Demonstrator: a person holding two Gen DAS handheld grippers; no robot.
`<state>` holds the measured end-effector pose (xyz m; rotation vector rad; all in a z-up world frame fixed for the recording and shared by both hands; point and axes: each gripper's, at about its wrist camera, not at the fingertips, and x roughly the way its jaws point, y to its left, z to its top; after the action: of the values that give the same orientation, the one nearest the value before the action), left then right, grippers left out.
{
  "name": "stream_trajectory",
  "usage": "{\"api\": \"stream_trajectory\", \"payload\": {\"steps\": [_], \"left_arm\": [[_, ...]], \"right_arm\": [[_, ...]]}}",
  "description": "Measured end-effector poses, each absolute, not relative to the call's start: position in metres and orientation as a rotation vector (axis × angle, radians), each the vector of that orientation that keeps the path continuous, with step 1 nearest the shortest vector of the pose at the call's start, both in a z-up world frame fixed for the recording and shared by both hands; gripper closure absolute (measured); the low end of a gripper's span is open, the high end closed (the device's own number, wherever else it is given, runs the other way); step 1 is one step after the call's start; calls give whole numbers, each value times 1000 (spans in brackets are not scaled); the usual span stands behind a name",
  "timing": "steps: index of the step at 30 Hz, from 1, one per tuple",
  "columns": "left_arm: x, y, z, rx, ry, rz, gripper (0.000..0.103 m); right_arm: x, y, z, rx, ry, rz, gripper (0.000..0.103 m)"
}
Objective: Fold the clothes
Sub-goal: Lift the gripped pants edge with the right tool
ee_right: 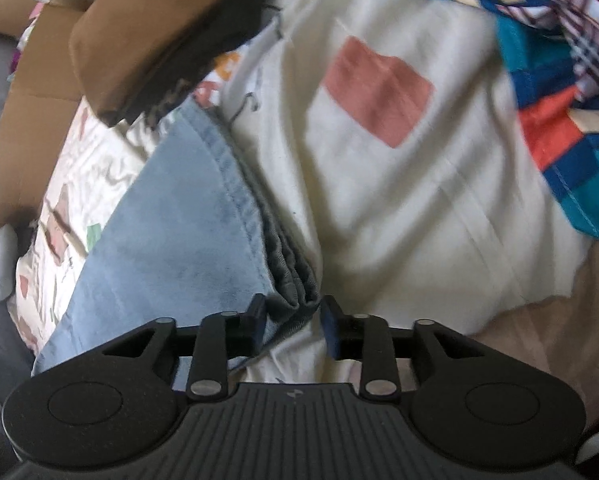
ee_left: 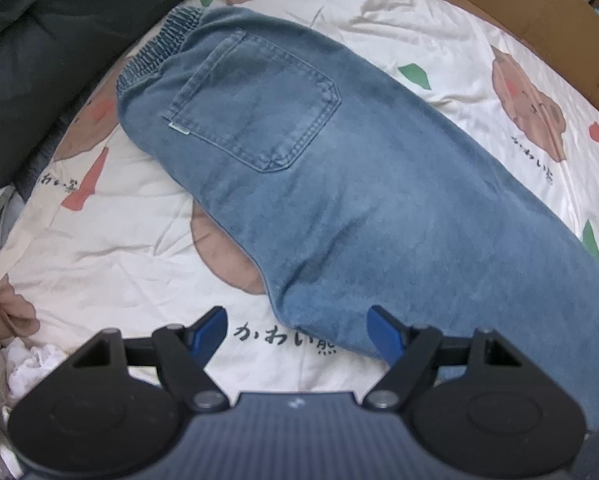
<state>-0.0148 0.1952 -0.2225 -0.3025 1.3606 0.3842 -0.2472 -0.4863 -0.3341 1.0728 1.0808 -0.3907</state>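
Observation:
A pair of blue jeans [ee_left: 339, 184] lies folded lengthwise on a cream bear-print sheet [ee_left: 119, 240], with the elastic waistband at the far left and the back pocket facing up. My left gripper [ee_left: 299, 330] hovers open over the near edge of the jeans, with its right finger above the denim. In the right wrist view the leg end of the jeans [ee_right: 171, 240] runs toward my right gripper [ee_right: 293, 322]. That gripper is narrowed onto the stacked hems [ee_right: 295, 296] and pinches them at the corner.
A cardboard box [ee_left: 539, 12] borders the sheet at the far right, and dark upholstery [ee_left: 39, 40] at the far left. Crumpled white cloth [ee_left: 31, 364] lies near left. A cream garment with a pink patch [ee_right: 379, 92], a brown one [ee_right: 159, 20] and a colourful one [ee_right: 559, 120] lie beyond the hems.

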Motion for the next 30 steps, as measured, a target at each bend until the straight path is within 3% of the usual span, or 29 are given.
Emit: {"api": "stream_trajectory", "payload": {"steps": [3, 6, 14, 18, 30], "left_arm": [[-15, 197, -222, -304, 1363, 391, 24], [-16, 197, -223, -302, 1369, 395, 24], [-16, 194, -216, -276, 1366, 384, 24], [-15, 196, -207, -264, 1352, 379, 24], [-6, 201, -206, -235, 1370, 392, 24]], "right_arm": [[-255, -489, -329, 1106, 1047, -379, 64], [-257, -487, -324, 1124, 1008, -296, 45], [-252, -471, -359, 1342, 970, -196, 39], [-248, -462, -381, 1427, 979, -178, 32], [-259, -467, -395, 1505, 828, -256, 32]]}}
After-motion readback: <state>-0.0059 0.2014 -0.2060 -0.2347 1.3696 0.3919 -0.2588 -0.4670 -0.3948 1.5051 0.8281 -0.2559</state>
